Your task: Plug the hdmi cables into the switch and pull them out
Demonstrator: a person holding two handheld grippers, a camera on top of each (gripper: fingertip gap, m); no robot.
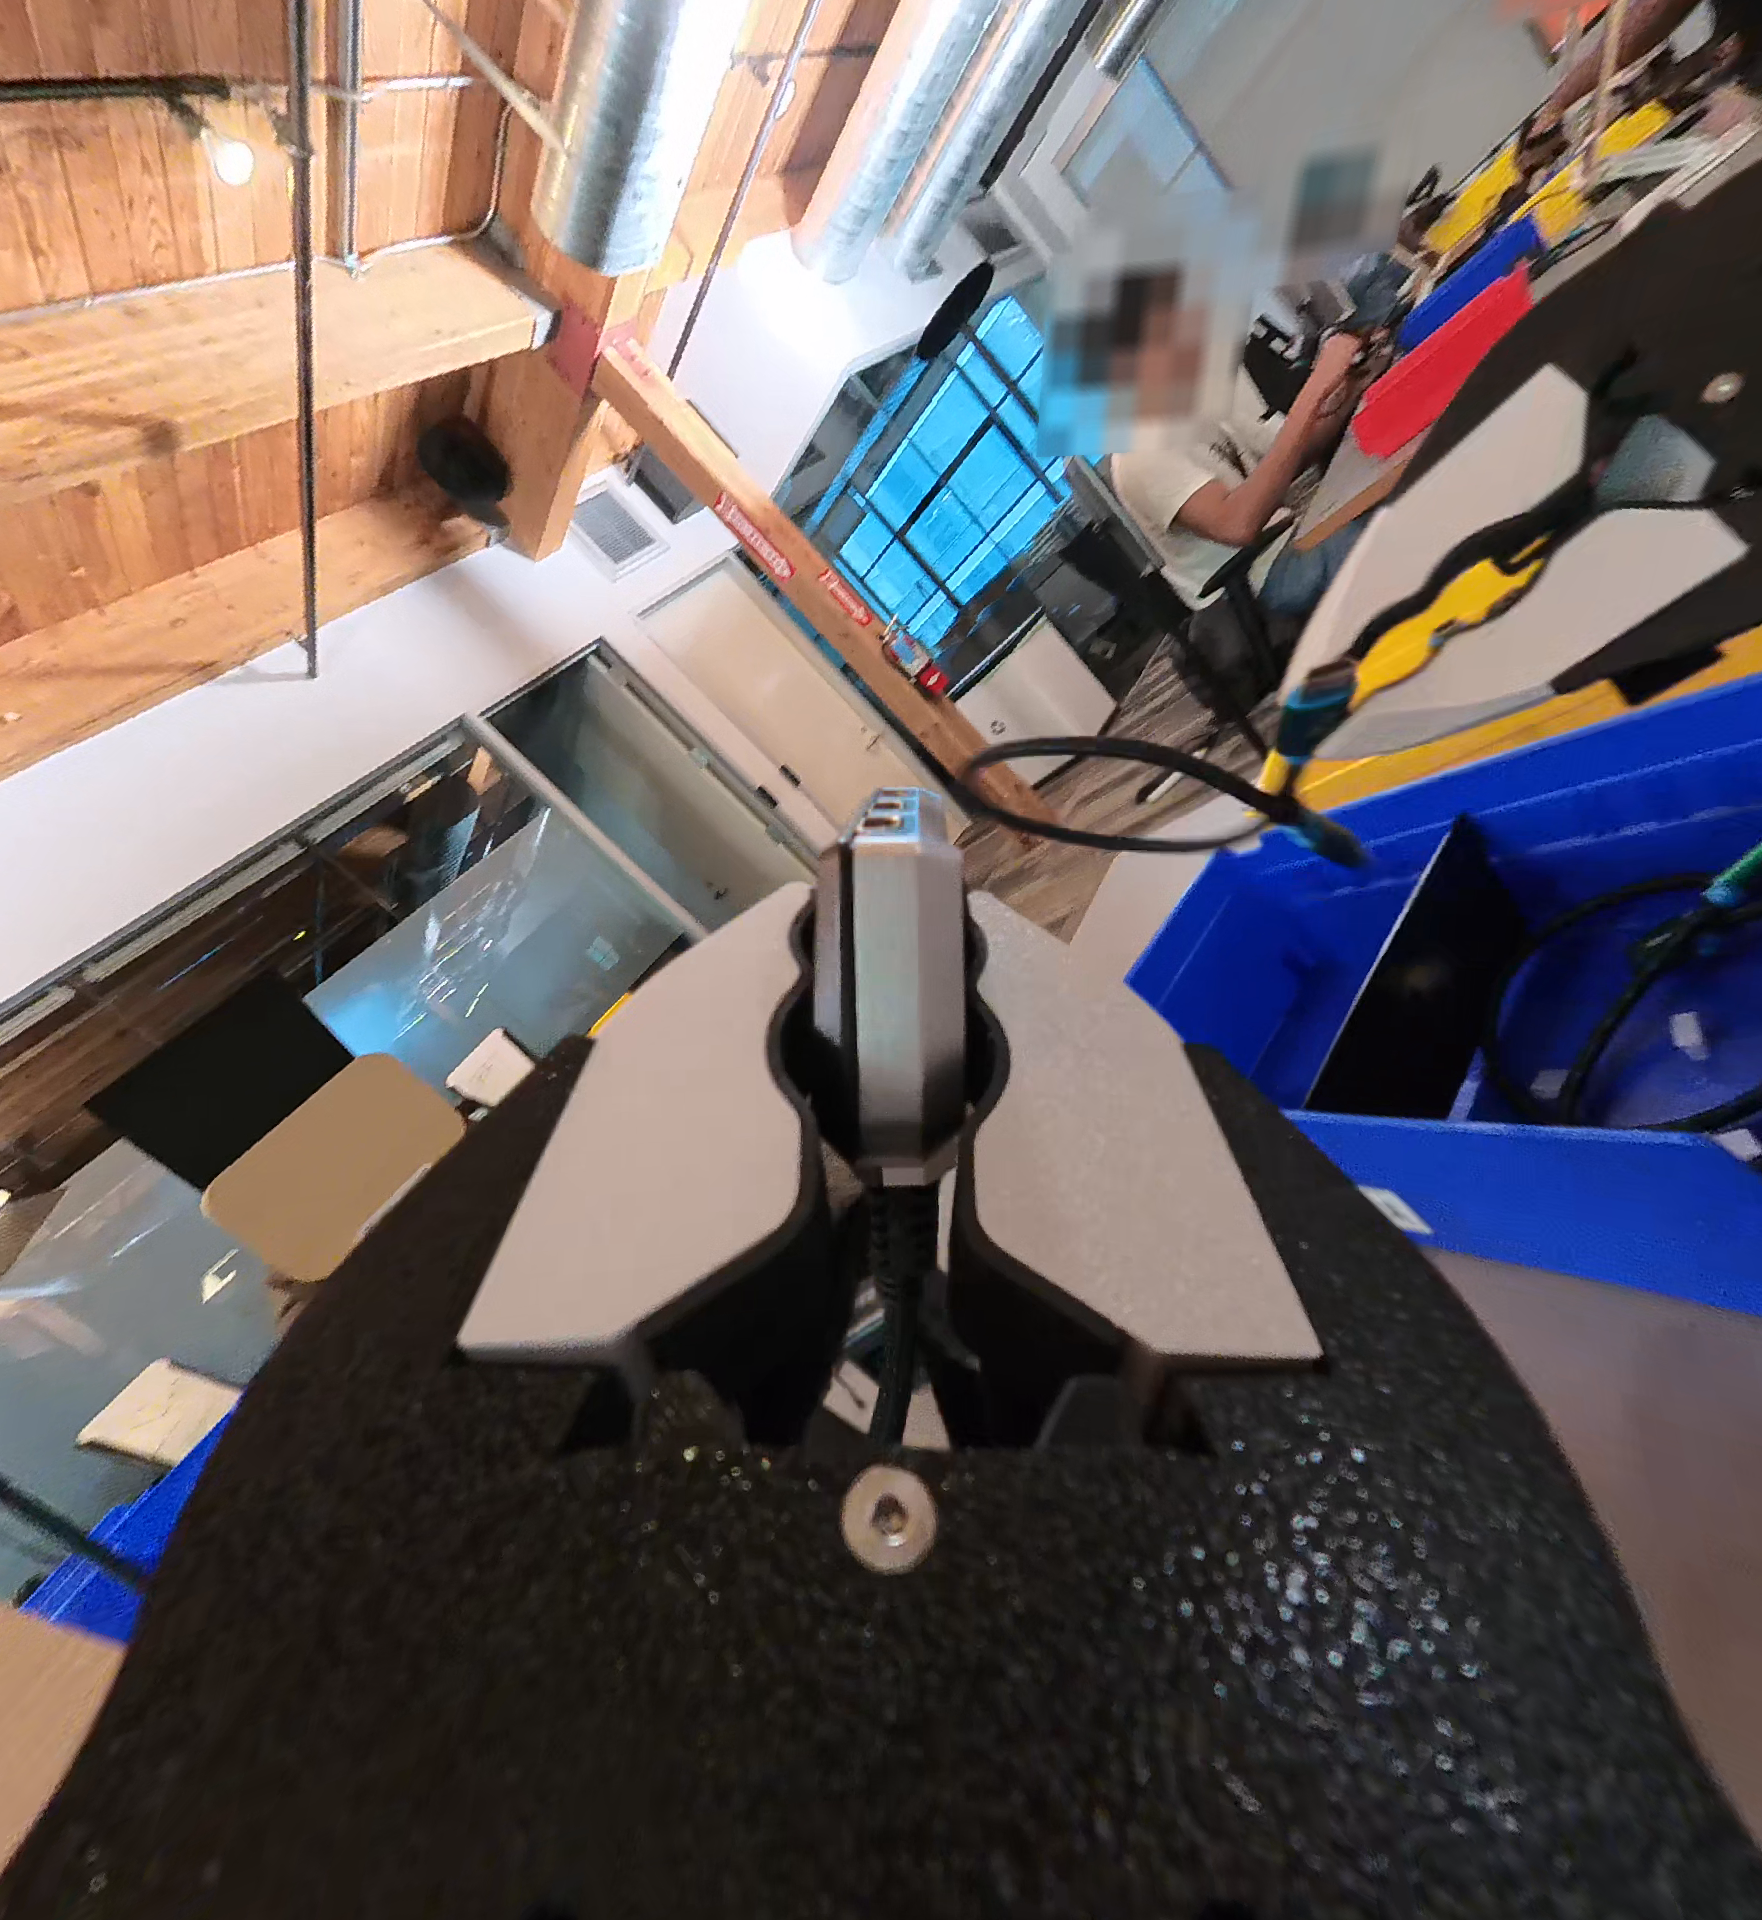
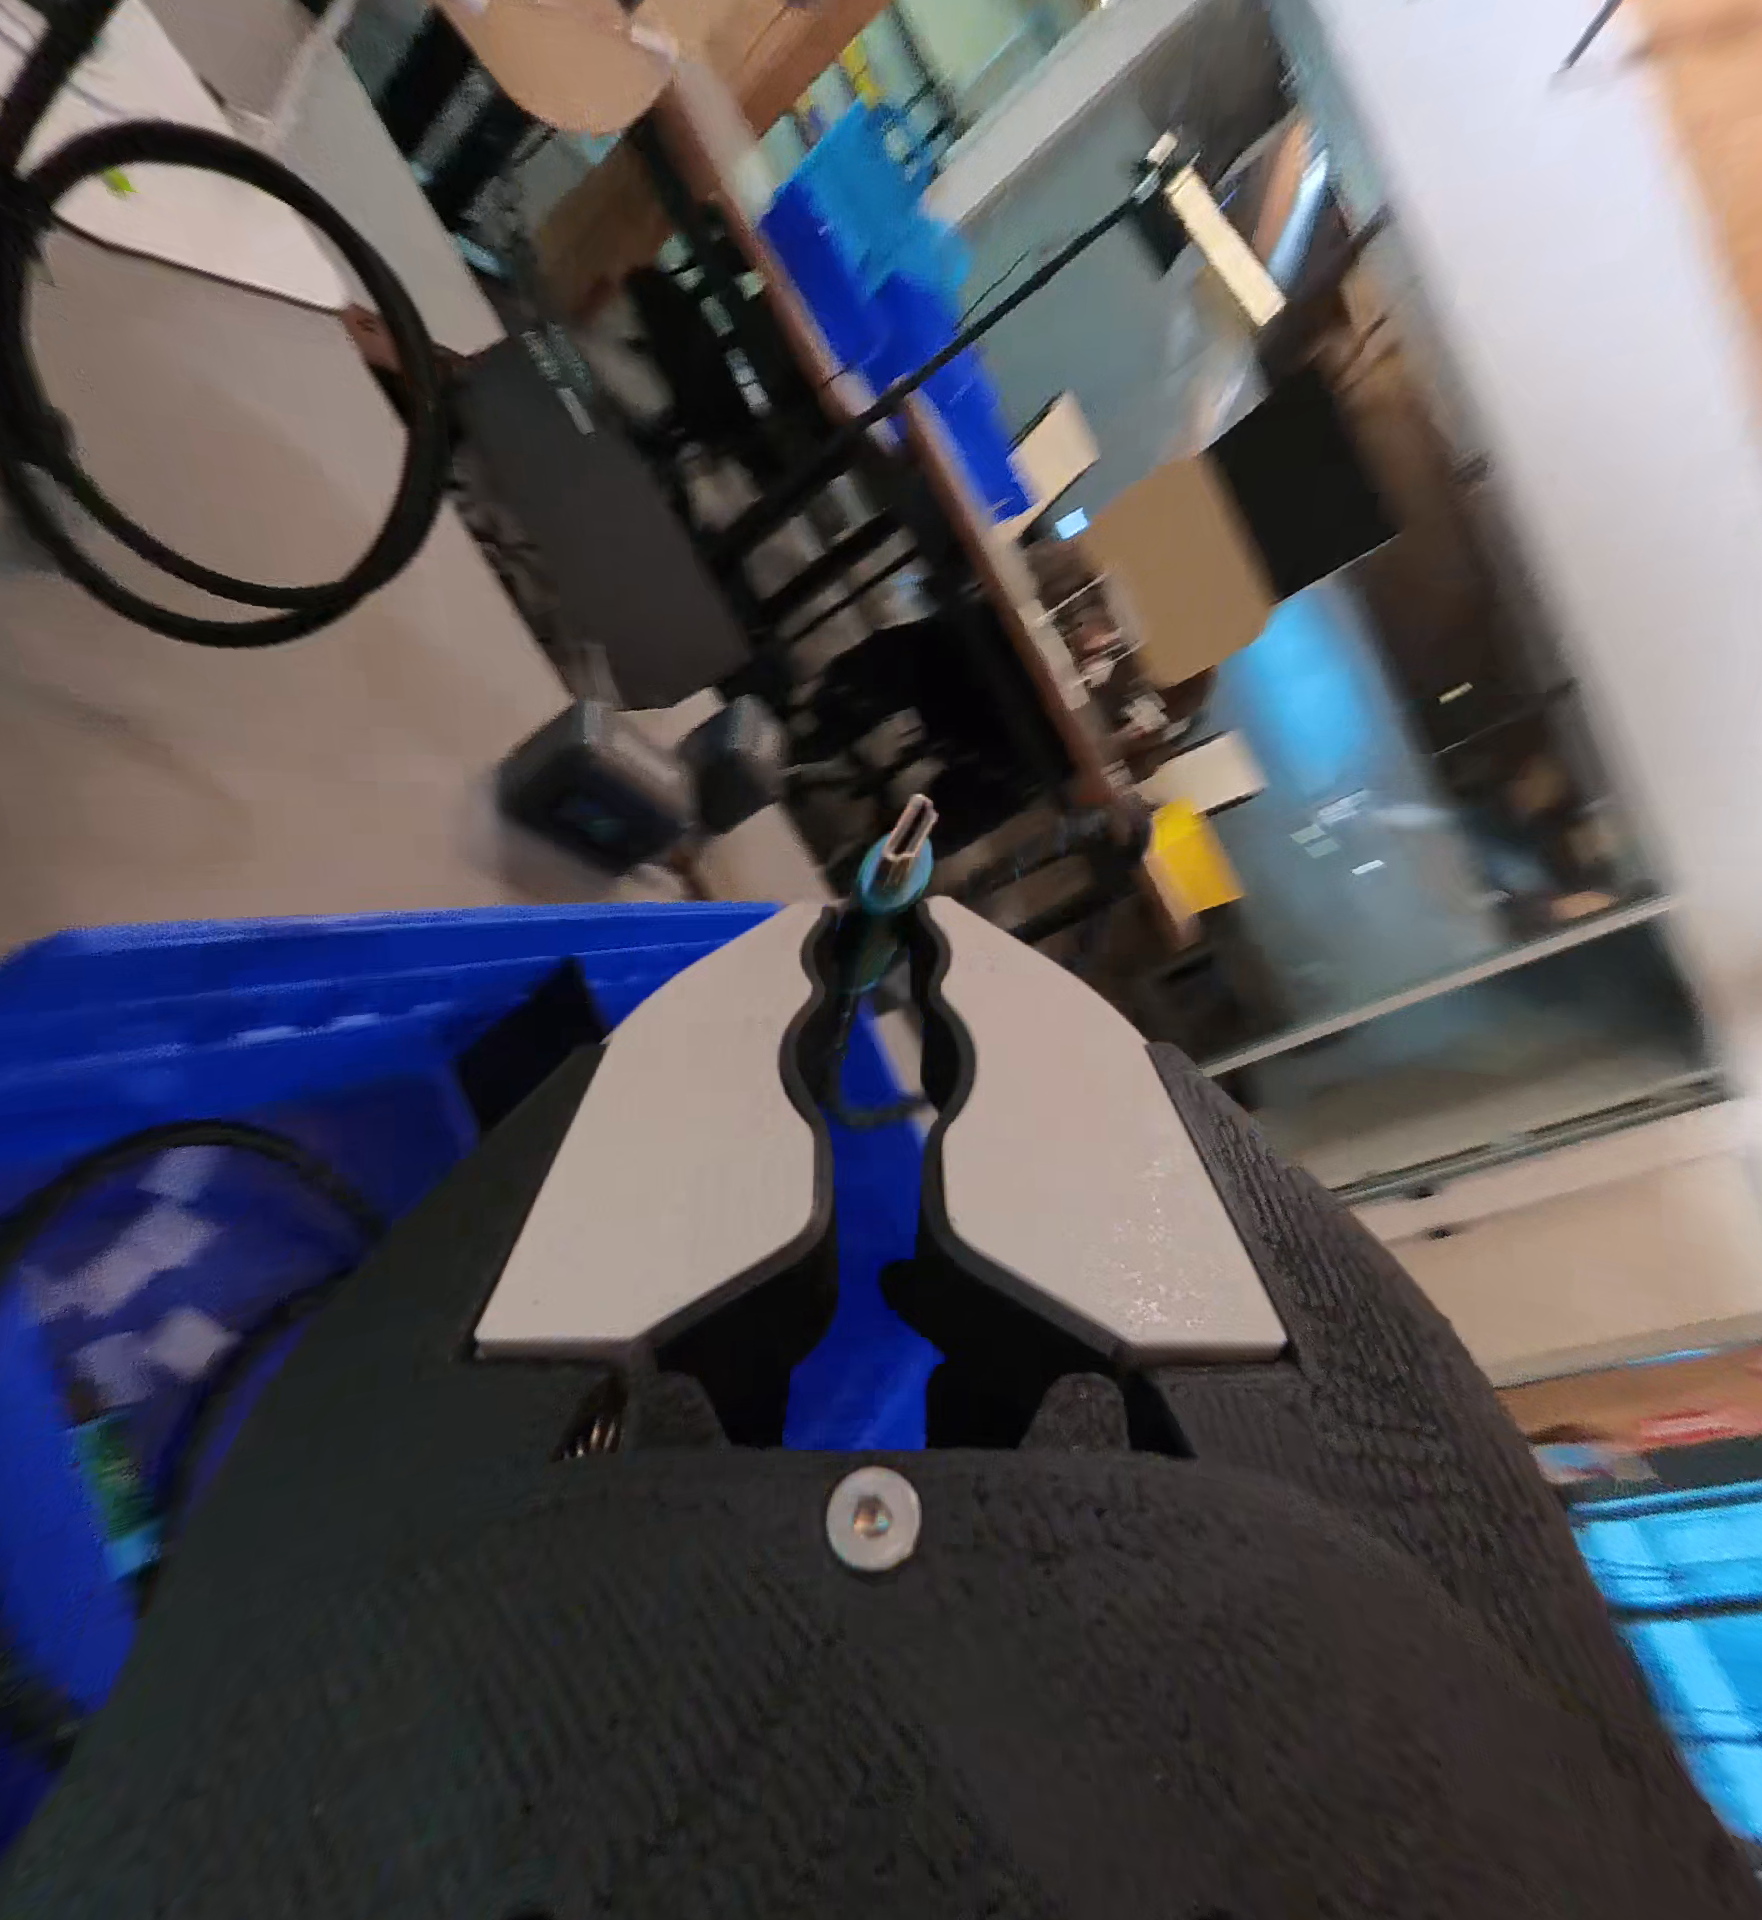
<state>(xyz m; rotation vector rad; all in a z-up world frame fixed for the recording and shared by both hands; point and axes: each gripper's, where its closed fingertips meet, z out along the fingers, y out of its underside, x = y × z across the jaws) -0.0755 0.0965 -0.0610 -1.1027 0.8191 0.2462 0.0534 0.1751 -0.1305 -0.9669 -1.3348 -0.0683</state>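
My left gripper (image 1: 892, 914) is shut on a grey metal adapter block (image 1: 898, 987). The block stands upright between the pads, with its ports at the far end and a black braided lead (image 1: 898, 1320) running back between the fingers. My right gripper (image 2: 877, 914) is shut on a teal cable plug (image 2: 892, 862) whose metal tip points forward past the fingertips. In the left wrist view the right gripper (image 1: 1376, 665) is at the upper right above the blue bin (image 1: 1479, 810), with the plug (image 1: 1308, 707) in it. A thin black cable (image 1: 1095, 753) loops from there to a second teal plug (image 1: 1329, 836).
The blue bin (image 2: 233, 997) holds coiled black cables (image 1: 1635, 997) and a black divider (image 1: 1417, 997). A black cable coil (image 2: 181, 416) and a dark box (image 2: 596, 540) lie on the pale table. A person (image 1: 1199, 488) sits at a far table. Shelving stands behind. The tips of one gripper are about 15 cm away from the tips of the other.
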